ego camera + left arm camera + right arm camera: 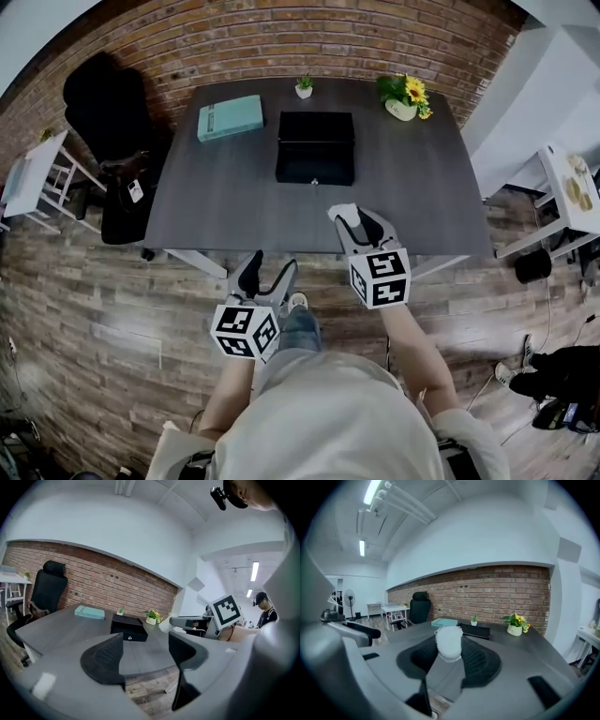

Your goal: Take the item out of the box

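Note:
A black box [315,148] sits mid-table toward the far side, and its lid looks down. It also shows in the left gripper view [129,629] and behind the jaws in the right gripper view [474,630]. My right gripper [354,217] hovers over the table's near edge, shut on a small white ridged item [343,213] that pokes up between its pads [449,643]. My left gripper [267,269] hangs off the table's near edge over the floor, open, with nothing between its fingers [108,656].
On the grey table [234,206] lie a teal book [230,117], a small potted plant [304,86] and a pot of yellow flowers [405,96]. A black office chair [112,122] and a white side table [37,178] stand left, a white desk [572,187] right.

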A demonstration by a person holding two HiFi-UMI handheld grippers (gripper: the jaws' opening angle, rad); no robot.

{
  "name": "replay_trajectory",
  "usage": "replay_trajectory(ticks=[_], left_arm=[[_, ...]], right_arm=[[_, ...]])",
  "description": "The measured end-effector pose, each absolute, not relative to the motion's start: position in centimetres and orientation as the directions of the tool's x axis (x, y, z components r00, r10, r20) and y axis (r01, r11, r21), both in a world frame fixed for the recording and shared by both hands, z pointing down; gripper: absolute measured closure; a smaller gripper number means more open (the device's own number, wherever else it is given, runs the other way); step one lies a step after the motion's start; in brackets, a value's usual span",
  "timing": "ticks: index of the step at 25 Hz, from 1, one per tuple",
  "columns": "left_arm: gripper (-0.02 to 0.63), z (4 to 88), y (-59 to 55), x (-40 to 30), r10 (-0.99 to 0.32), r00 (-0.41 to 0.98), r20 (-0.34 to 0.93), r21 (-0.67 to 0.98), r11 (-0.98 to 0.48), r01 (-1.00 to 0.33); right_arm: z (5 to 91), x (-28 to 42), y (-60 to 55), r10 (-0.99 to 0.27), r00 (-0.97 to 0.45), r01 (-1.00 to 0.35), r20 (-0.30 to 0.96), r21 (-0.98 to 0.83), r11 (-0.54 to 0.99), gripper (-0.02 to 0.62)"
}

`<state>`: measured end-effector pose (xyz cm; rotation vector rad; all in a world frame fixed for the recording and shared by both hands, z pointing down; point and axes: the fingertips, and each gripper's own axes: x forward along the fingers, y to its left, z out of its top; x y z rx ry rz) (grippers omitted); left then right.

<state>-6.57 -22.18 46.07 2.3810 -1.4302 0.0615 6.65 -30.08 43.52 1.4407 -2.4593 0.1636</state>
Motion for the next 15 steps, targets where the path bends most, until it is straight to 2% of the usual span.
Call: replay_trajectory(ticks=[15], left_arm=[[0.316,45.2,-9.2,-4.7,-0.858,0.480,0.180,0.254,-0.431,-0.866]], right_arm=[[41.0,8.0,-13.0,-0.841,-0.510,-0.853,0.179,0.018,0.521,0.440]])
